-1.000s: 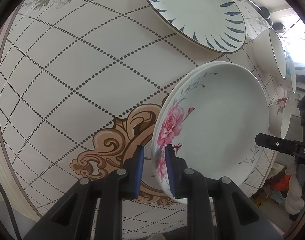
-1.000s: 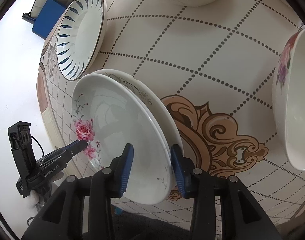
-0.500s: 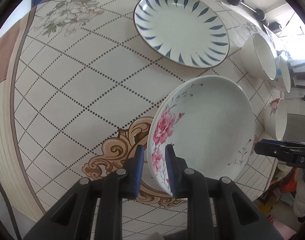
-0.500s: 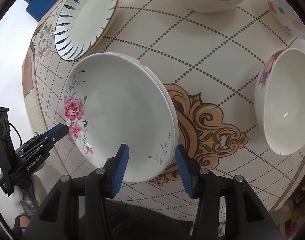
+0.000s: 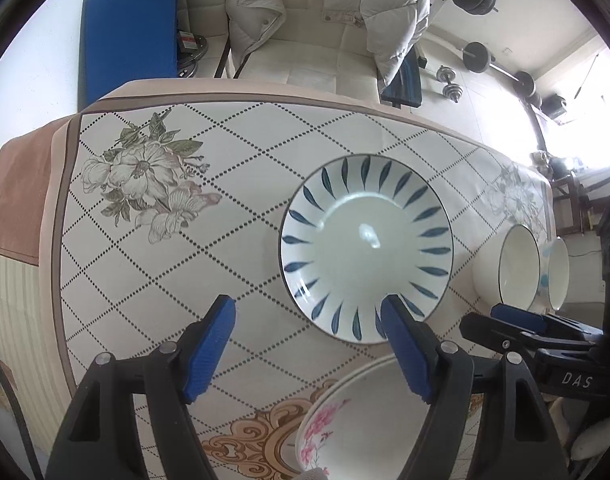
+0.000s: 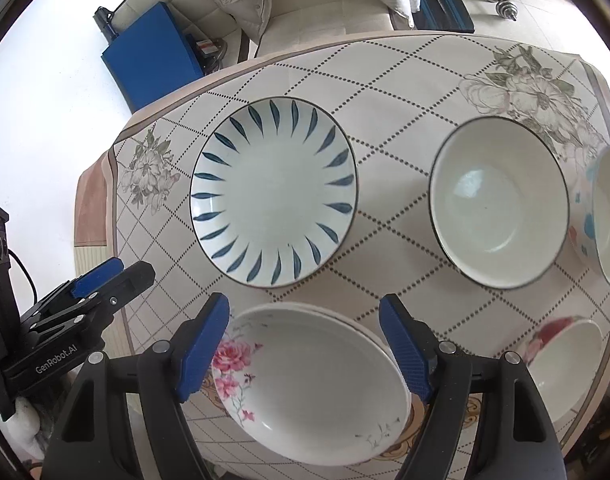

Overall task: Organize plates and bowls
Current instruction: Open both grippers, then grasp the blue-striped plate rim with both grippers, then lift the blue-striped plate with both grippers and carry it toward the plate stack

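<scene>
both grippers hang above the table (image 6: 385,80), the left gripper (image 5: 309,344) and the right gripper (image 6: 305,340) with jaws opening and nothing between them; two rose plates (image 6: 313,392) sit stacked at the near edge; the blue plate (image 6: 275,190) lies apart behind them; three bowls, plain (image 6: 499,204), dotted (image 6: 609,216) and rose (image 6: 565,364), remain unstacked, so the task looks about a third done.

Readable text, two items only.

1. Right wrist view: "GenRobot.AI", white lettering on the black body of the left gripper (image 6: 99,276), seen at lower left.
2. Left wrist view: "DAS", white lettering on the black body of the right gripper (image 5: 517,314), lower right; the word is cut off by the frame edge.

Small red-and-white label beside the blue mat (image 5: 129,32): print too small to read.
</scene>
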Demonstrator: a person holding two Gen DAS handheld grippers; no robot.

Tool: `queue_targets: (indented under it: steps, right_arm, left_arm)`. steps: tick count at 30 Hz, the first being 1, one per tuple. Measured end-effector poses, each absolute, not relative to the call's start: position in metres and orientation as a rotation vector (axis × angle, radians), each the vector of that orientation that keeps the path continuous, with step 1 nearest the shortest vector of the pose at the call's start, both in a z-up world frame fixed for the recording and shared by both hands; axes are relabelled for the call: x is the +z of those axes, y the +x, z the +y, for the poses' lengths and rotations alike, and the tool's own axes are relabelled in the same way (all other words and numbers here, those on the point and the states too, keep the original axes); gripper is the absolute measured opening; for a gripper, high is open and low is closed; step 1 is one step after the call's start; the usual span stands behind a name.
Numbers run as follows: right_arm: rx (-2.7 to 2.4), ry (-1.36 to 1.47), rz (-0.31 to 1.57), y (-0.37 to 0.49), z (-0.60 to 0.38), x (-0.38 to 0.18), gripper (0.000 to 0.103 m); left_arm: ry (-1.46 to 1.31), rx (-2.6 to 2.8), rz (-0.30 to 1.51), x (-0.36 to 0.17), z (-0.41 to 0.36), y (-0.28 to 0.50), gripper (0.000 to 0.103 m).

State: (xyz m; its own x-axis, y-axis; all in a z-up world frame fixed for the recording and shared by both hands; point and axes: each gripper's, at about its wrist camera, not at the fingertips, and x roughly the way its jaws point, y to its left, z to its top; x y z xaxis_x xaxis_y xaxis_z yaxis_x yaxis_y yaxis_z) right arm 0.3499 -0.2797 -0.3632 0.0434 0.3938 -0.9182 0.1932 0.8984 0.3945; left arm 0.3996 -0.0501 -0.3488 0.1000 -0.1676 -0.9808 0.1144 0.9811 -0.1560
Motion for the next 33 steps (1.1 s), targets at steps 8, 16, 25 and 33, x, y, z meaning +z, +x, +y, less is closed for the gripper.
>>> queue_targets:
  steps: [8,16,25,33]
  right_arm:
    - [0.136,0.522,1.629,0.415,-0.271,-0.414,0.079]
    - [0.110,0.495,1.662,0.429,-0.264,-0.445,0.067]
    - [0.088,0.375,1.686,0.436,-0.256,-0.450,0.049]
    - [0.127,0.359,1.699,0.434,-0.249,-0.451,0.030]
  left_arm:
    - [-0.057,-0.209,1.573,-0.402,-0.053,0.452,0.074]
    - [-0.035,-0.248,1.643,-0.441,-0.061,0.460,0.044]
    - [0.026,-0.267,1.615,-0.444,-0.075,0.455,0.023]
    - [0.042,-0.232,1.609,-0.442,-0.051,0.452,0.021]
